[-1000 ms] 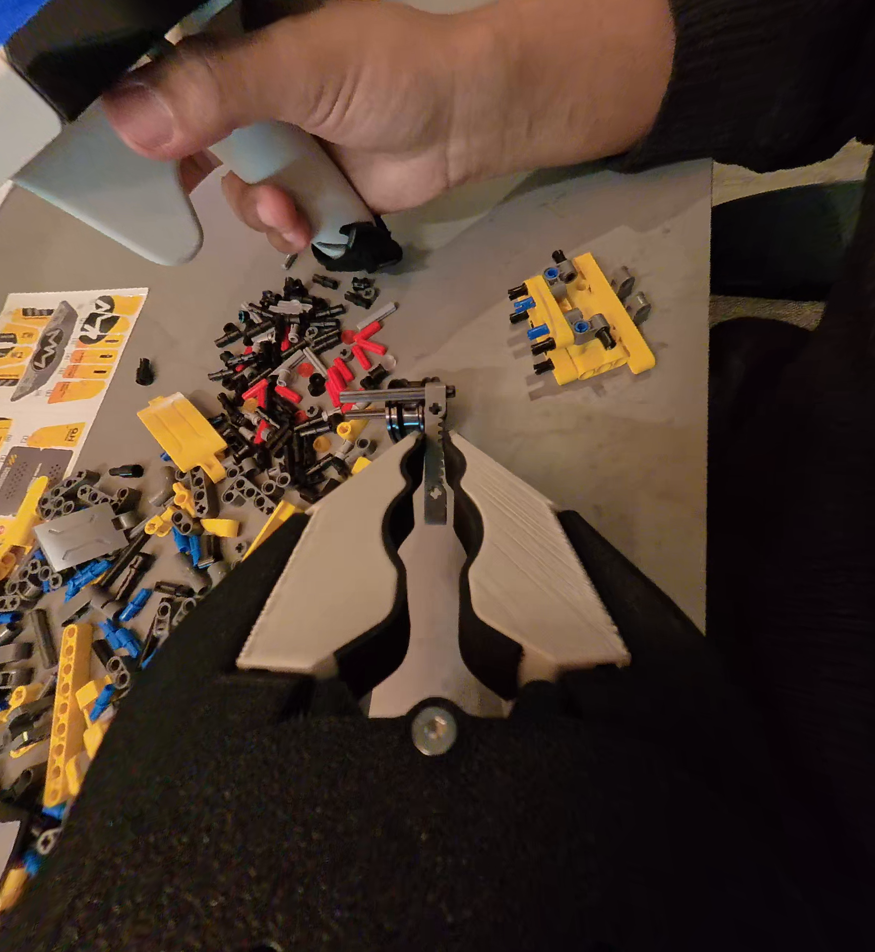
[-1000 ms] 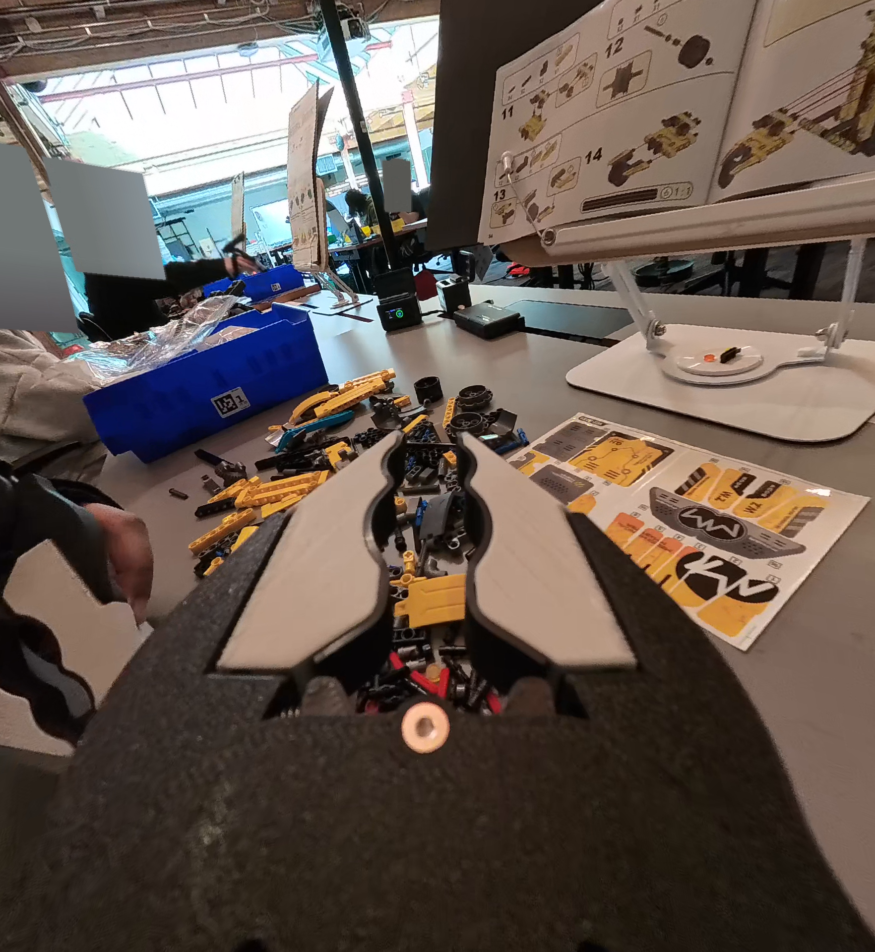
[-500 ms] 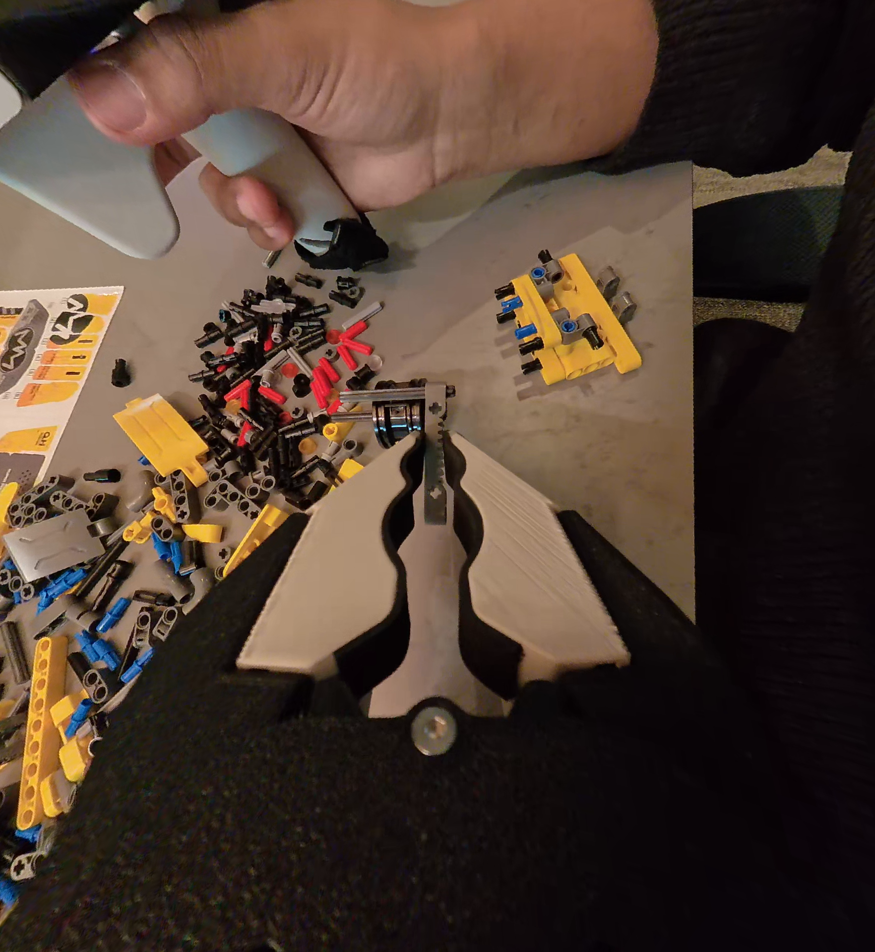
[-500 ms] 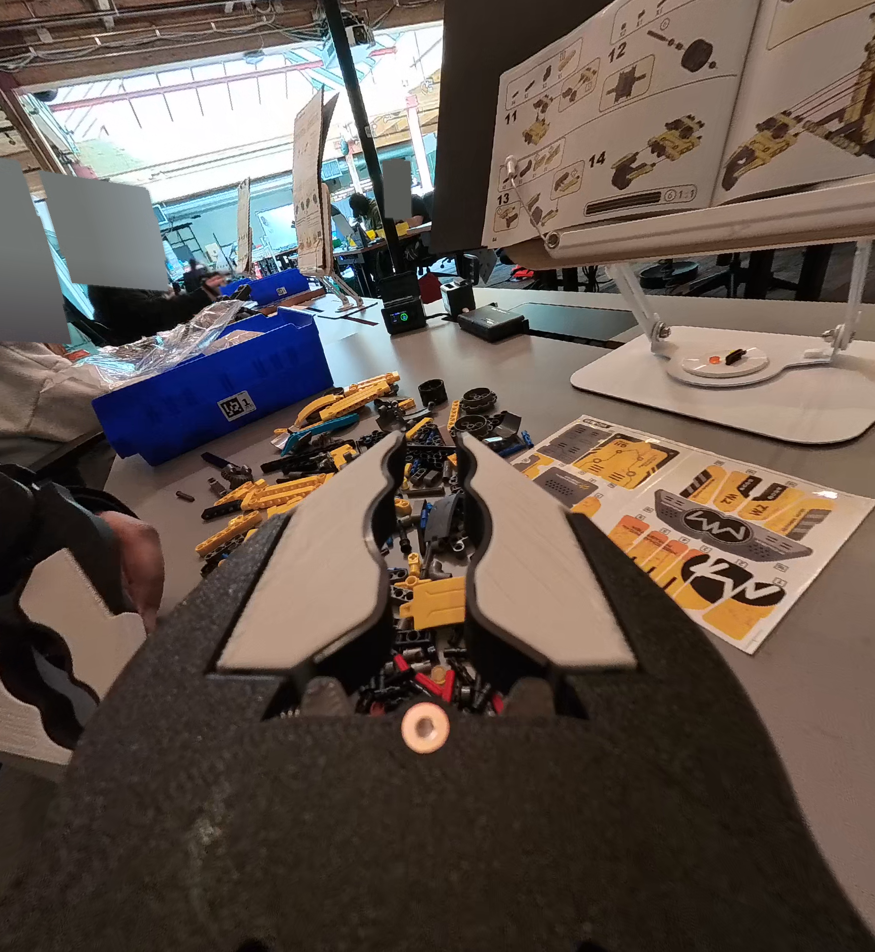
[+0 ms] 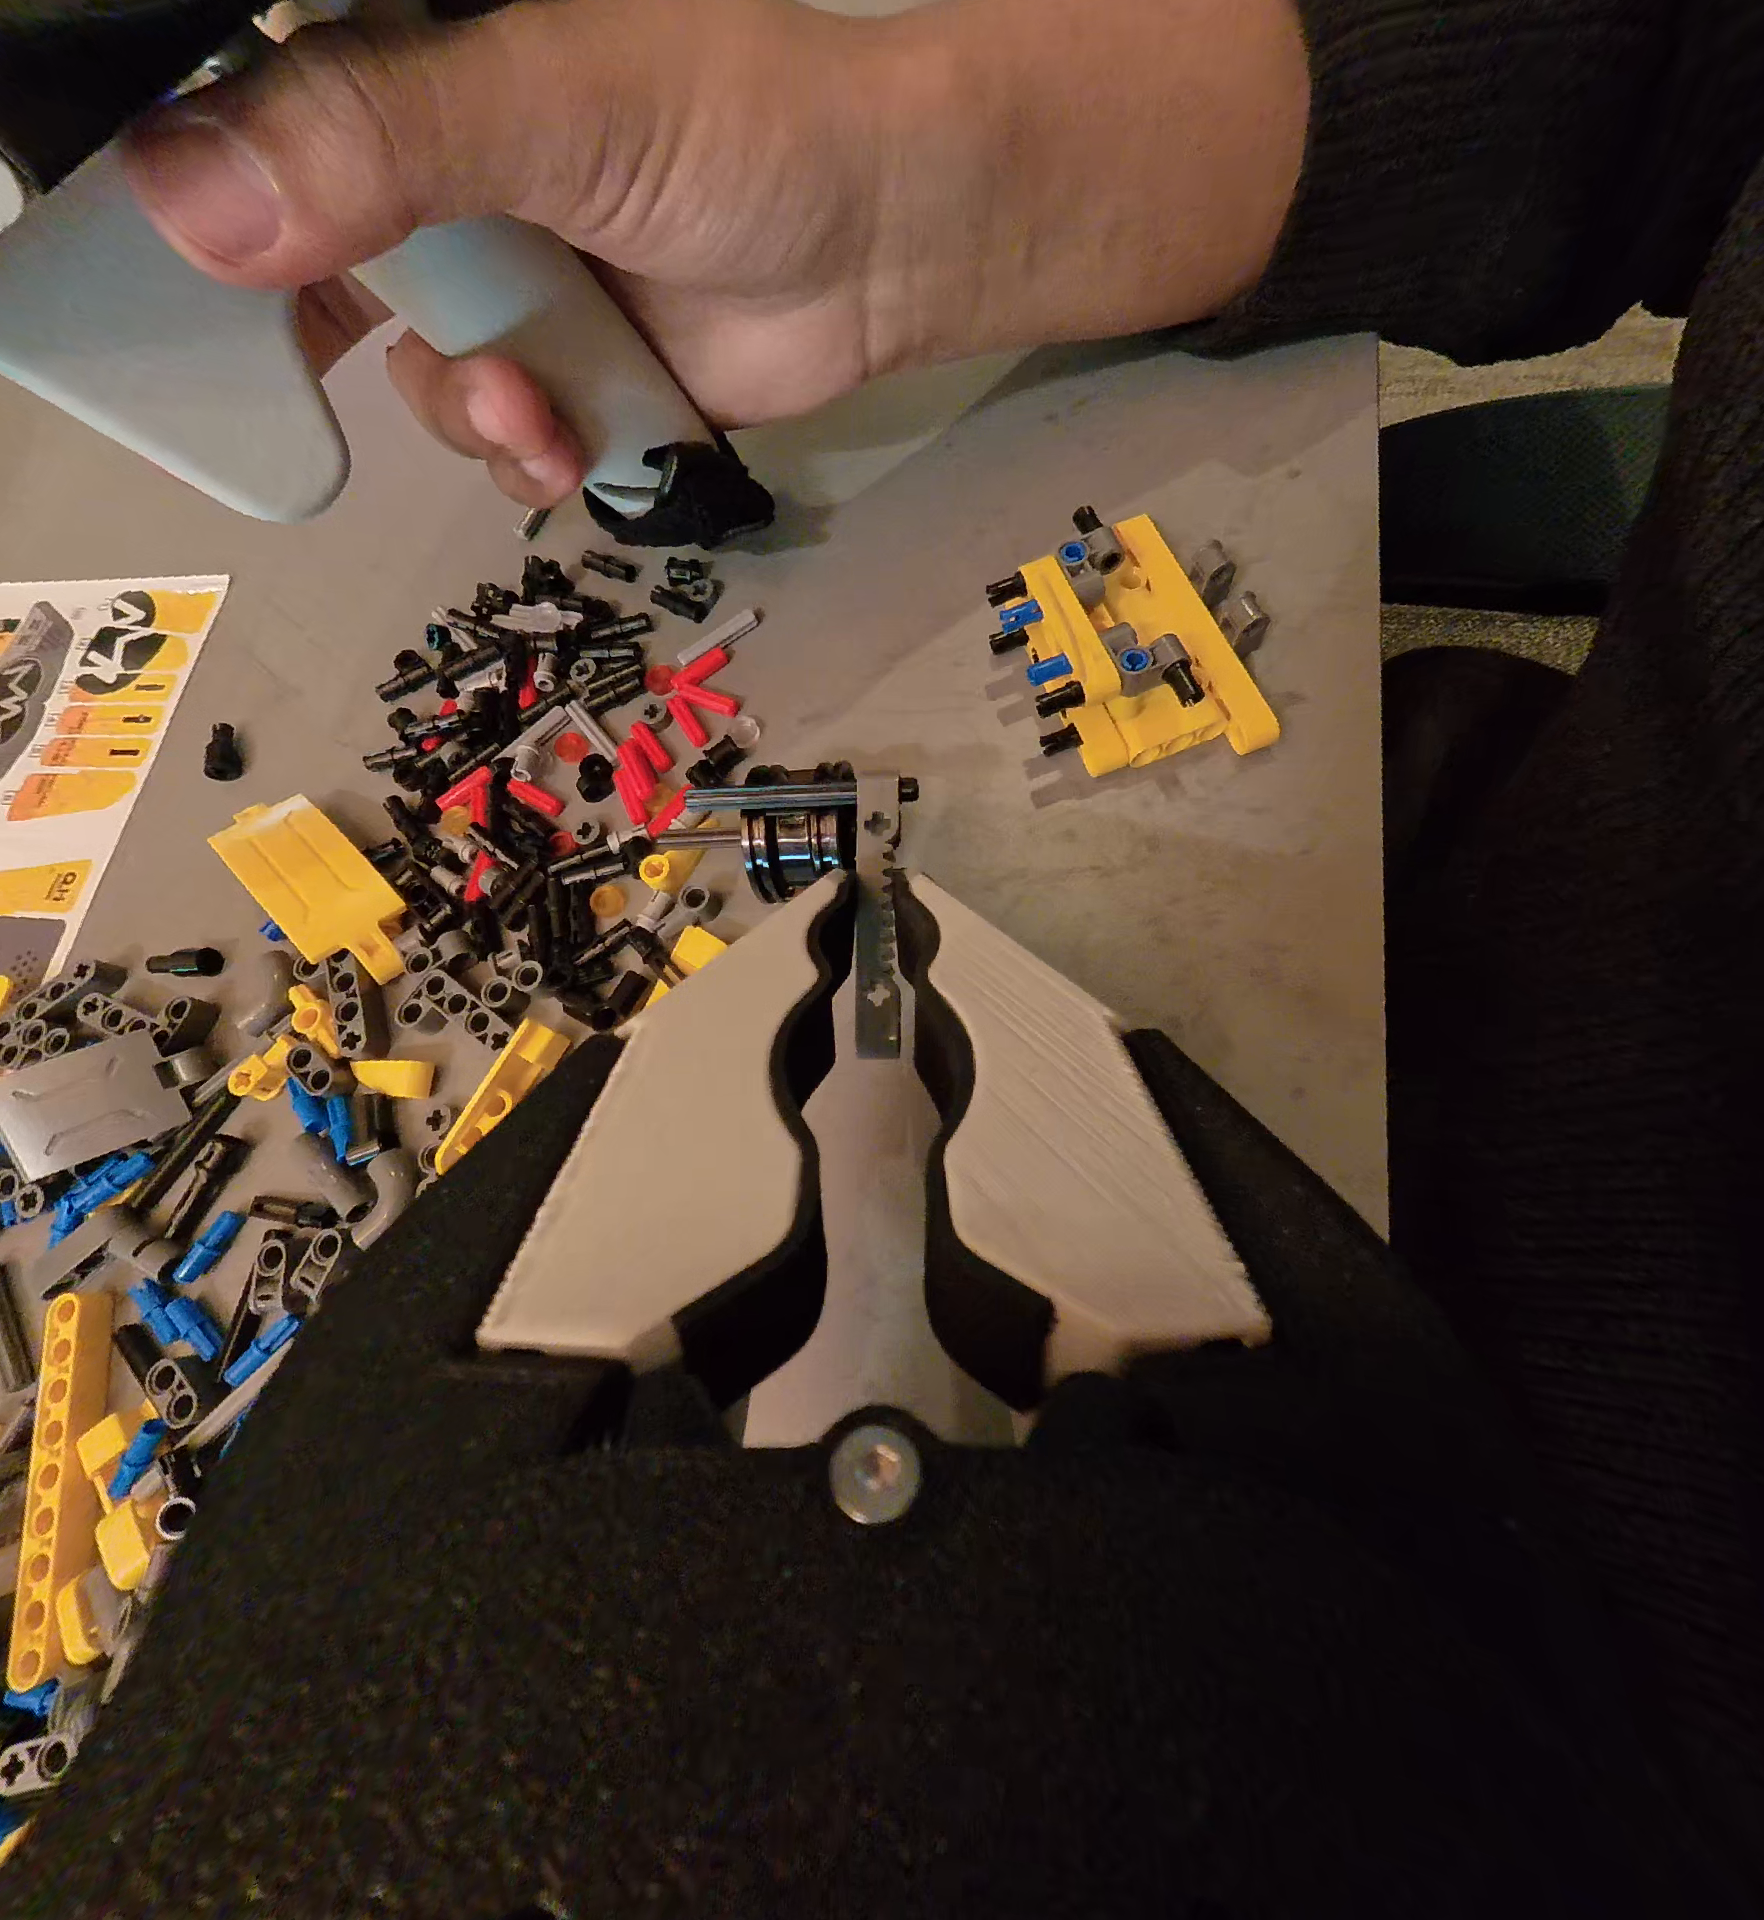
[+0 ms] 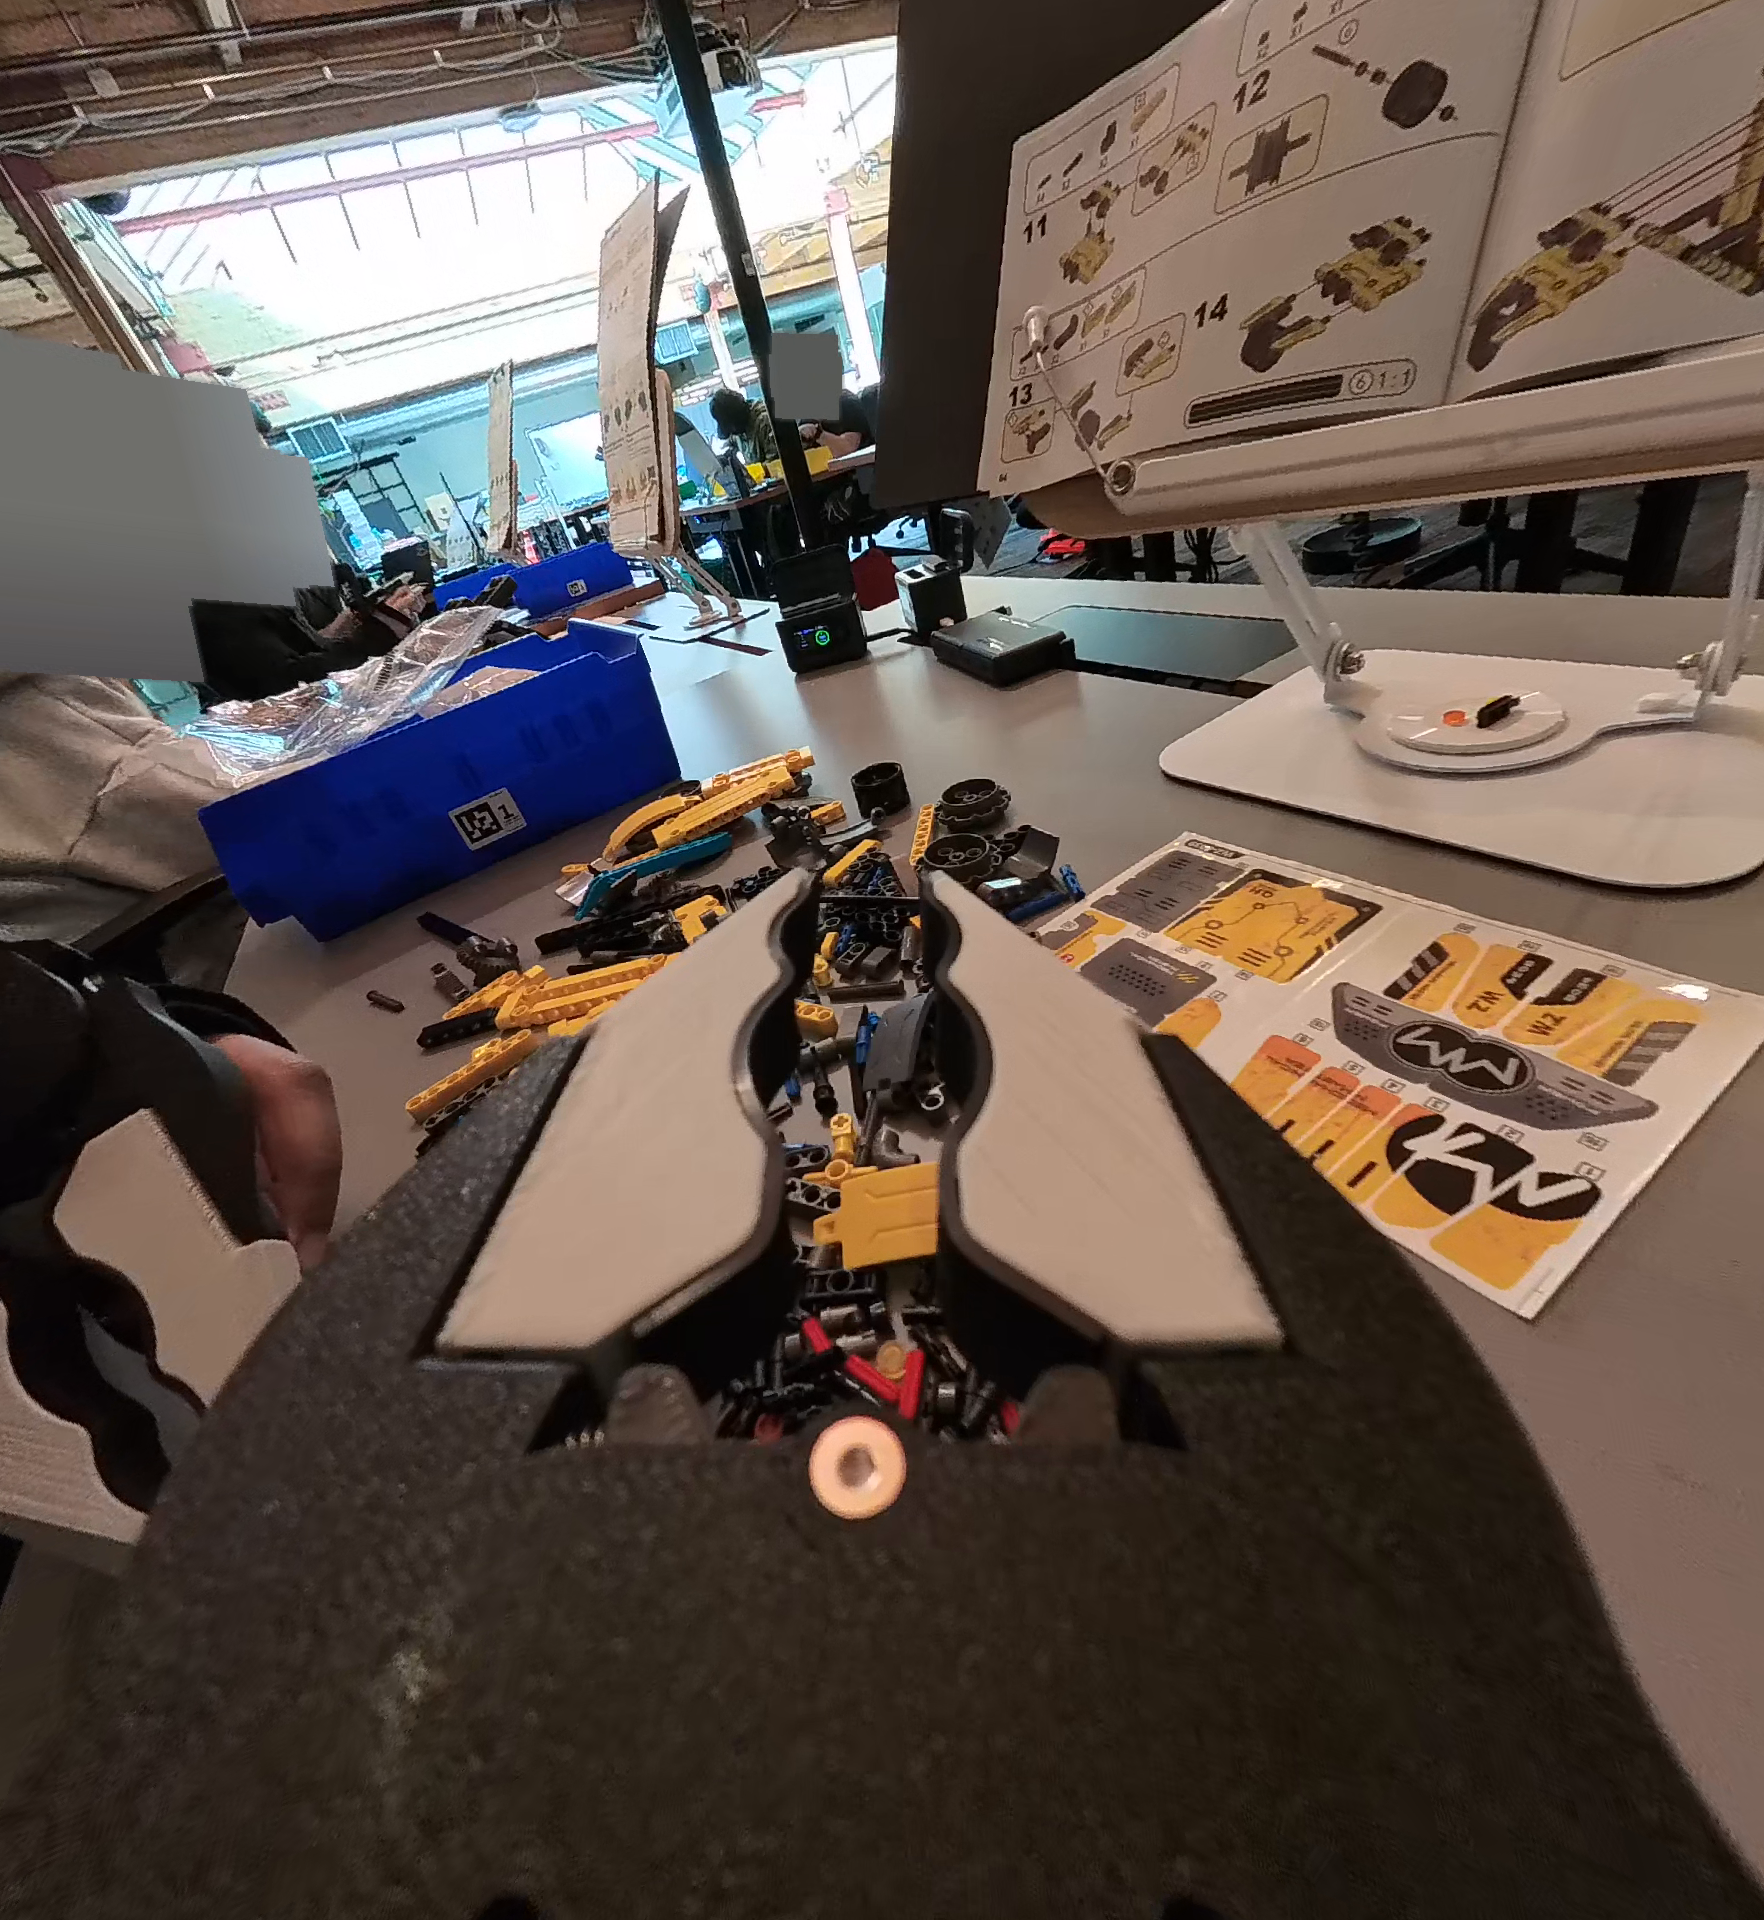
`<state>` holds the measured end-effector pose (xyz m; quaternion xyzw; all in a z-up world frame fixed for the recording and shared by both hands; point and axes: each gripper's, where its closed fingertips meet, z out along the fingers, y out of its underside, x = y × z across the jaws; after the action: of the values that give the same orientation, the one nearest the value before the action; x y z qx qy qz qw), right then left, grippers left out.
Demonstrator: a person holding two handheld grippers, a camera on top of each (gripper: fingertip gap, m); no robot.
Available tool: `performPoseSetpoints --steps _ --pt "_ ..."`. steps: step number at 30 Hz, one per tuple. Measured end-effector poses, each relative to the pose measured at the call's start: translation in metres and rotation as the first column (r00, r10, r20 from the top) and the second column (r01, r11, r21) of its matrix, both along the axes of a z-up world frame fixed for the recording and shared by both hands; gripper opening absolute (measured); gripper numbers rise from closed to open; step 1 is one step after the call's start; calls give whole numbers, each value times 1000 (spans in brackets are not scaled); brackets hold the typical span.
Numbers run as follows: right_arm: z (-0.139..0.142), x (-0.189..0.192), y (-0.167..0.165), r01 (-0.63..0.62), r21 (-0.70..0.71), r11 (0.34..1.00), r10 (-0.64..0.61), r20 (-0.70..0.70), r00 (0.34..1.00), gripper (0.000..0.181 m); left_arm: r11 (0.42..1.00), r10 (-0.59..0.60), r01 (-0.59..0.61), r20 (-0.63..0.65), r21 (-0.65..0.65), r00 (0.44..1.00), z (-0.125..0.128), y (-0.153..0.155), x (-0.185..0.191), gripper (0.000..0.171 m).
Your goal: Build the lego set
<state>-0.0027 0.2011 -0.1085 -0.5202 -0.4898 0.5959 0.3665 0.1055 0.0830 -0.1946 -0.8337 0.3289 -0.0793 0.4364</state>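
My left gripper (image 5: pixel 878 883) is shut on a grey toothed rack piece (image 5: pixel 883 966) that stands between the jaws. The rack carries a grey axle and a black ringed wheel part (image 5: pixel 790 842) at its far end. It hovers at the right edge of a pile of black, red and grey pins (image 5: pixel 545 790). A yellow subassembly (image 5: pixel 1132 649) lies to the right near the table edge. My right gripper (image 6: pixel 867 894) is open and empty above the loose parts, with a yellow panel (image 6: pixel 893 1210) below its jaws. A hand (image 5: pixel 753 208) holds its grey handle (image 5: pixel 130 343).
A sticker sheet (image 6: pixel 1429 1049) lies right of the parts. An instruction booklet (image 6: pixel 1377 208) sits on a white stand (image 6: pixel 1480 790) at the back right. A blue bin (image 6: pixel 442 800) stands at the back left. The left gripper (image 6: pixel 78 1299) shows at the left edge. About 20 cm separates my left fingertips from my right. The yellow subassembly (image 5: pixel 1132 649) lies around 7 cm away from my left fingertips.
The left gripper has drifted slightly to the right, still shut on the rack piece. The right gripper has shifted a little and stays open.
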Motion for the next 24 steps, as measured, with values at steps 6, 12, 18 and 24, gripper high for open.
performPoseSetpoints --steps 6,12,18,24 --pt "0 0 0 0 -1 1000 0 -1 1000 18 1000 -1 1 -2 2 1000 0 0 0 6" --pt "0 0 -1 -2 -3 1000 2 -1 1000 18 1000 1 -1 -8 4 1000 0 1 0 6" --pt "0 0 -2 -12 -13 1000 12 0 1000 18 998 46 -47 19 50 999 12 6 -11 6" --pt "-2 -1 -8 -31 -24 999 32 8 999 19 985 162 -156 83 -70 983 6 5 -67 6"
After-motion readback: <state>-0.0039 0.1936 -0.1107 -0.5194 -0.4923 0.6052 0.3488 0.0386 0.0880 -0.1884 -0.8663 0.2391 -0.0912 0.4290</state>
